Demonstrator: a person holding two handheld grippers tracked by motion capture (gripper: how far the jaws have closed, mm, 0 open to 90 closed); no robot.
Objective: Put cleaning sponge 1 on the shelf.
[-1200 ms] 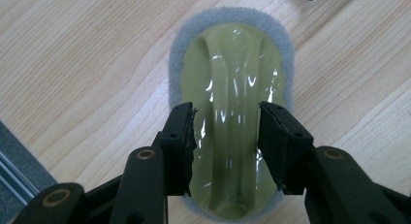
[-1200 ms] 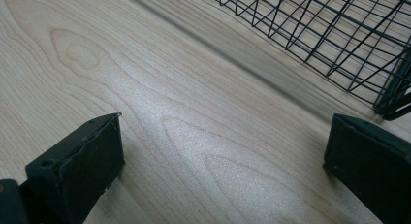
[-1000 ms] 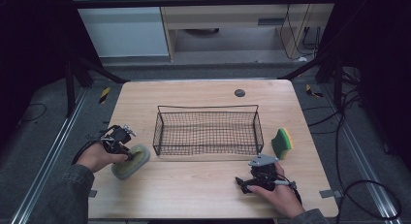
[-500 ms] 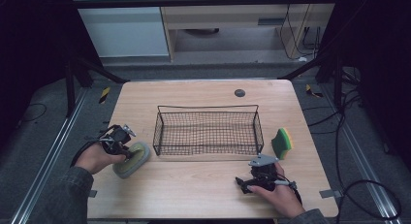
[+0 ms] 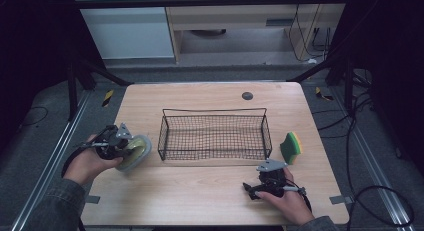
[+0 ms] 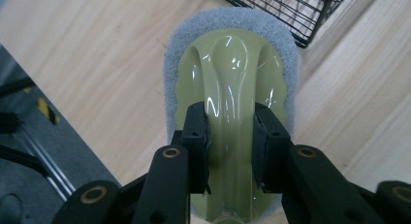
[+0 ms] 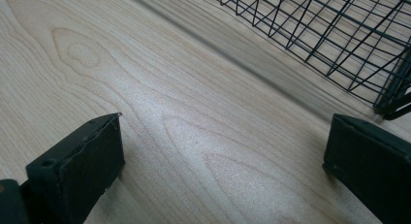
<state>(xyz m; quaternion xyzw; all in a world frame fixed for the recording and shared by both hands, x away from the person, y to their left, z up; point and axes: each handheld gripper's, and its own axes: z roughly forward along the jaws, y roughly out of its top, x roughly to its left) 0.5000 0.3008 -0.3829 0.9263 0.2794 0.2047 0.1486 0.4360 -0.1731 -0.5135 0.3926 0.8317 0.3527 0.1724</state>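
pale wood table (image 5: 200, 191), left claw (image 6: 228, 136) pinching glossy olive scrubber (image 6: 232, 78) with grey pad, right claw (image 7: 223, 161) spread

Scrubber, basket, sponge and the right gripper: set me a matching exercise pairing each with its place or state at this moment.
Things:
1. scrubber with pale green handle
2. wire basket
3. green and yellow sponge
4. right gripper

Places or states:
A. open above bare wood
B. standing on the table, right of the basket
C. clamped at its handle in the left gripper
D. empty, mid-table

Pairs: 1-C, 2-D, 3-B, 4-A
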